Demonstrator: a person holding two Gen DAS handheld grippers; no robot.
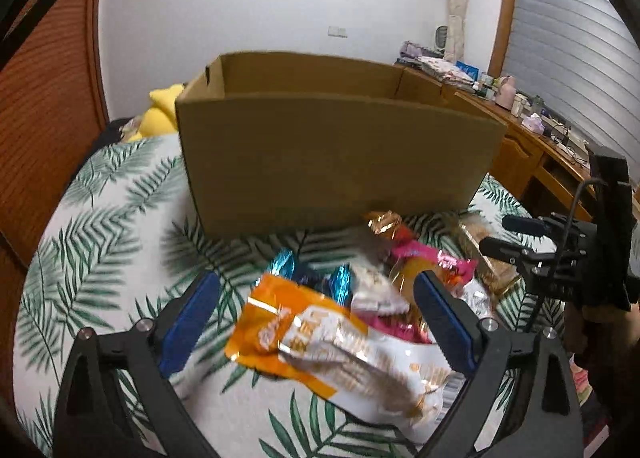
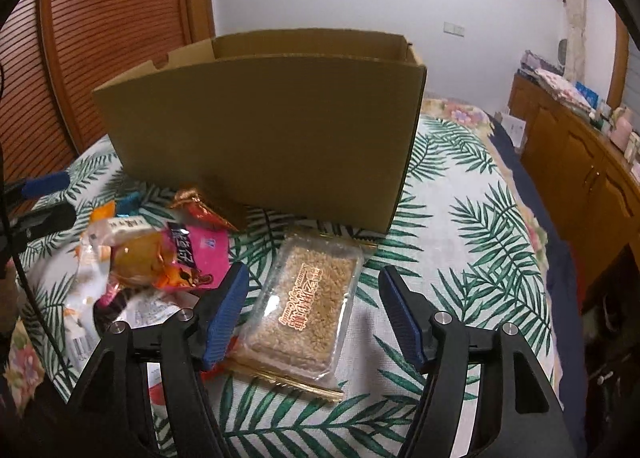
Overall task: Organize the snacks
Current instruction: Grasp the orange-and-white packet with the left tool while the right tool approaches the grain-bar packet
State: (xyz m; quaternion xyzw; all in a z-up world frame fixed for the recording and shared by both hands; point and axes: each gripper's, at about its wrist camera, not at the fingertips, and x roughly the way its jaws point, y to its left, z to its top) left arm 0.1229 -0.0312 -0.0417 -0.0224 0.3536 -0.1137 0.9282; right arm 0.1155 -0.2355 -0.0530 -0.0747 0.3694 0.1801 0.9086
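Both grippers spread wide, nothing held. Left gripper (image 1: 316, 318) hangs over the orange-and-white packet (image 1: 340, 354), which lies on the leaf-print bedspread (image 1: 100, 218) between its blue pads (image 1: 192, 310), no contact that I can see. Right gripper (image 2: 312, 314) frames the clear tray of rice-crisp bars (image 2: 306, 306), flat on the bedspread just in front of the cardboard box (image 2: 264, 130). Rest of the snack pile, pink packet (image 2: 192, 254), red-gold wrapper (image 2: 196, 206), blue foil candies (image 1: 308, 270), sits between the two grippers, near the box's front wall. Box stands open-topped; inside not visible from here.

Step in hand, as I judge it: grasp and lift into the box. For the tray, straddle its long sides, close on the rigid rim, not the loose film edge; keep it level. For the orange packet, pinch the filled middle, not the crimped end, since the foil looks slippery and will likely flop. Lift clear above the box's tall near wall before moving in. Watch the two grippers: they work near each other.
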